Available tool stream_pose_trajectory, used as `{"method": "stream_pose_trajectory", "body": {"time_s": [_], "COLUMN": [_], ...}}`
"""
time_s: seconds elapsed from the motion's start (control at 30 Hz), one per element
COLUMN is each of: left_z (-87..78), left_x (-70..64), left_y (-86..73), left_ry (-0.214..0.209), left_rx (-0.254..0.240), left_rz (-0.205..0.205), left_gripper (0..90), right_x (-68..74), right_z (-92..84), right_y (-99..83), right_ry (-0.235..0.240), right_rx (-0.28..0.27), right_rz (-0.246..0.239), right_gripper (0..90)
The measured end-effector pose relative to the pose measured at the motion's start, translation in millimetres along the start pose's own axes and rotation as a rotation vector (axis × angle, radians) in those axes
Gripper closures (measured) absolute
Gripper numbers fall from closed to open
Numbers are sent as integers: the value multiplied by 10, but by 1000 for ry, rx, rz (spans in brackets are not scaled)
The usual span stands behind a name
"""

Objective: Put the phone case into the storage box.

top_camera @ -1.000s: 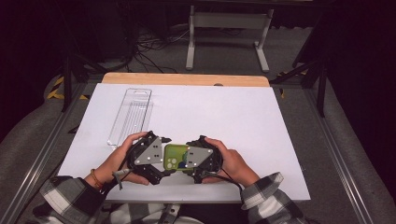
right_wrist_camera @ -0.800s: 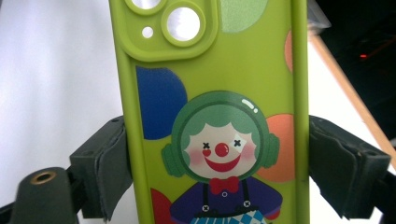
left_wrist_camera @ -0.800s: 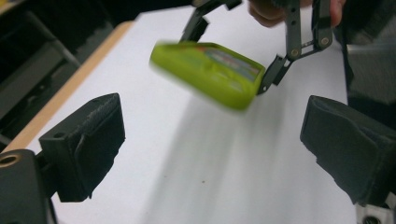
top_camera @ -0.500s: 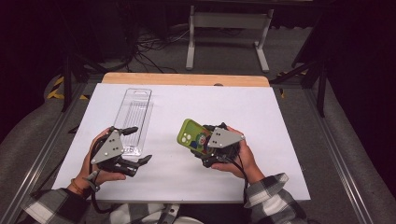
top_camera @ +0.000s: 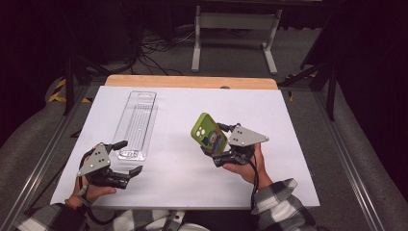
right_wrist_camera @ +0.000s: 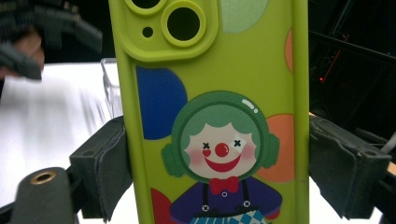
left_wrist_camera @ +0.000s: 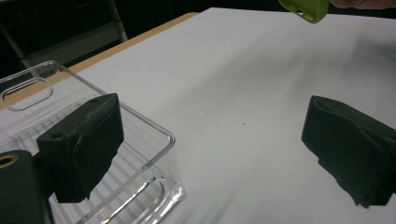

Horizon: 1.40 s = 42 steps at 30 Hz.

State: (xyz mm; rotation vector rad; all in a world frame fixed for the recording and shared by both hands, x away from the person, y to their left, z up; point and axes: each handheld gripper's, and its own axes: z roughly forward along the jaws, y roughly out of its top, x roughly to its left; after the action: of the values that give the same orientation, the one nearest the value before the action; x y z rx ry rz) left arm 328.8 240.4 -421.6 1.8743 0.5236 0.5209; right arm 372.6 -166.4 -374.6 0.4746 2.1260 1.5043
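A lime-green phone case [top_camera: 208, 132] with a clown picture is held tilted above the table, right of centre. My right gripper [top_camera: 217, 145] is shut on its two long sides. In the right gripper view the case [right_wrist_camera: 210, 116] stands upright with both pads [right_wrist_camera: 108, 168] pressed against its edges. My left gripper [top_camera: 129, 157] hangs low at the front left, by the near end of a clear plastic tray [top_camera: 137, 122]. Its jaws have just been opening and stand wide with nothing between them. In the left gripper view the left gripper [left_wrist_camera: 215, 149] frames bare table, with one pad [left_wrist_camera: 81, 144] over the tray's corner [left_wrist_camera: 156, 133].
A white sheet [top_camera: 183, 178] covers the table, with a wooden strip [top_camera: 190, 82] at the far edge. Beyond it stand a metal frame [top_camera: 235, 21] and cables on the floor. The case's corner [left_wrist_camera: 306, 7] shows at the top of the left gripper view.
Both grippers were together at the case at the front middle. The left one has let go and moved left and down to the tray's near end. The right has carried the case right and tipped it up.
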Motion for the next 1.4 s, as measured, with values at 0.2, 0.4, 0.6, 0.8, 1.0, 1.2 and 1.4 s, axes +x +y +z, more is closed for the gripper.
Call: {"method": "stream_pose_trajectory", "body": {"time_s": [0.2,0.4,0.6,0.8,1.0,1.2,1.4], "left_z": [65,119,150,177,205,217,215], "left_x": [-65,-82,-99,-116,-128,-146,-147], "left_y": [-47,-53,-47,-45,-46,-40,-7], "left_ry": [-14,-15,-1,-8,0,-5,-9], "left_rx": [16,25,36,39,33,31,8], "left_rz": [0,-10,-28,-31,-36,-37,-59], "left_gripper": [59,71,99,114,119,121,166], "right_x": [-63,-54,-36,-24,0,21,43], "right_z": [-43,-51,-49,-41,-43,-33,-24], "right_y": [-25,-19,-24,-24,-13,-9,-2], "right_ry": [3,-14,-24,-29,-56,-74,-86], "right_rx": [-48,-71,-93,-94,-107,-108,-109], "right_rz": [74,73,82,77,76,71,66], "right_gripper": [154,154,155,155,155,155,155]}}
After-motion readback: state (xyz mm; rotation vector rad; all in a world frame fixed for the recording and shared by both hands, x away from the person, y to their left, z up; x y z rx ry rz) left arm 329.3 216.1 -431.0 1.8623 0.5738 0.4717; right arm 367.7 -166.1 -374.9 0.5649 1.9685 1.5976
